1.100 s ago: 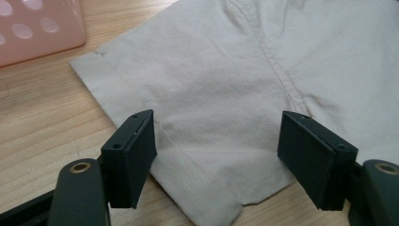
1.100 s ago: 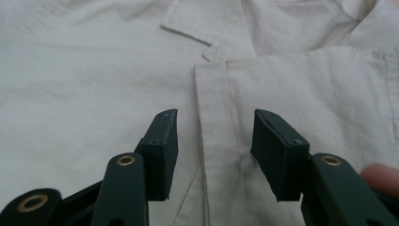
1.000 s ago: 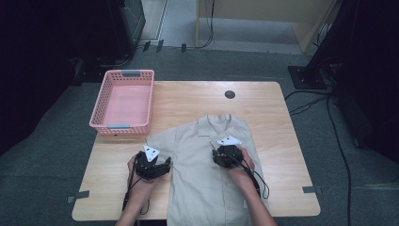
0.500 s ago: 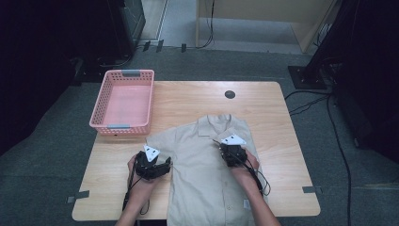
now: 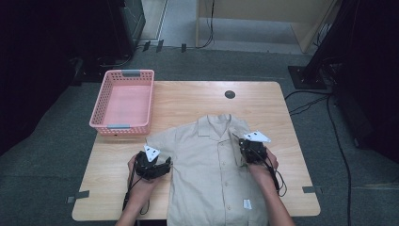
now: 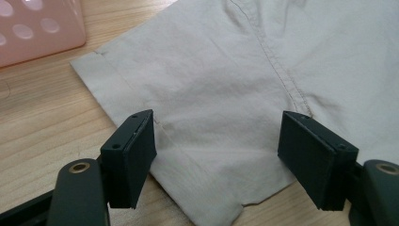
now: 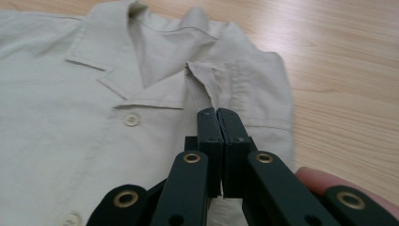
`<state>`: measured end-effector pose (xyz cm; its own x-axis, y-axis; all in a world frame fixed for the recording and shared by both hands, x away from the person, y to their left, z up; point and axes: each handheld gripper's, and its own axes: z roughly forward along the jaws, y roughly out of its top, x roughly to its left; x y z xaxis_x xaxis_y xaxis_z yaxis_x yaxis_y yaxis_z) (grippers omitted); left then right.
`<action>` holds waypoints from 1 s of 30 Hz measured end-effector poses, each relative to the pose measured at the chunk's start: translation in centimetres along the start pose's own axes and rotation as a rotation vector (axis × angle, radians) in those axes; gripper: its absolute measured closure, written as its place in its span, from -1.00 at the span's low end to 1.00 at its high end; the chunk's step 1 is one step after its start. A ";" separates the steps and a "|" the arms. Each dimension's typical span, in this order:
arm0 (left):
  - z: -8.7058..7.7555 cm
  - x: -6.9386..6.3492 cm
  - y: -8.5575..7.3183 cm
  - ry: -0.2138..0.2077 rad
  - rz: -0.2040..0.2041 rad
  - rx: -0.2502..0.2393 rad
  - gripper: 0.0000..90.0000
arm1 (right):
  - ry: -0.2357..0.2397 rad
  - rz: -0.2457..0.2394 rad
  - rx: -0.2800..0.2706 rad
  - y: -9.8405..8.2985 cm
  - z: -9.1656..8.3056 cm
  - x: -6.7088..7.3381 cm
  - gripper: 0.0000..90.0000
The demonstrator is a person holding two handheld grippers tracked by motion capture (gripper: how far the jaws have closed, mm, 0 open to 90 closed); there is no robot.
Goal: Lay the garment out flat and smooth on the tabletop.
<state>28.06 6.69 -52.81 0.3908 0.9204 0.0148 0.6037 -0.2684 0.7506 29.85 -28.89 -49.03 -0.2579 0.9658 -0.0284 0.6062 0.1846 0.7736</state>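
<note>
A pink plastic basket stands at the far left corner of the wooden table, its near wall just beyond the shirt's left sleeve; the left gripper rests low over the table near the left part of the near edge, its jaws standing wide apart on either side of that short sleeve, the pads clear of the cloth, the sleeve's hem lying flat on the wood towards the basket. The beige short-sleeved shirt lies face up, buttoned, in the middle of the table, collar towards the far edge and tail reaching the near edge; a small white label sits near the hem. A dark round grommet is set in the tabletop near the far edge, beyond the collar. The right gripper is over the shirt's right shoulder, jaws closed tight on a pinched ridge of the sleeve fabric, which rises in a fold from the pads; the sleeve has been drawn in over the shirt's body, so that side's outline runs straight, well apart from the right edge of the table; a fingertip shows beside the right gripper's body.
</note>
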 end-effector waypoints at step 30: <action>0.0 0.0 0.0 0.001 -0.001 0.000 -0.37 | -0.178 0.156 0.016 -2.9 -1.2 -9.6 1.00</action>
<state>28.06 6.66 -52.81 0.3896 0.9208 0.0148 0.6037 -0.2675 0.7510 29.69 -38.96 -50.25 -0.0242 0.9995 -0.0218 0.6408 0.0322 0.7670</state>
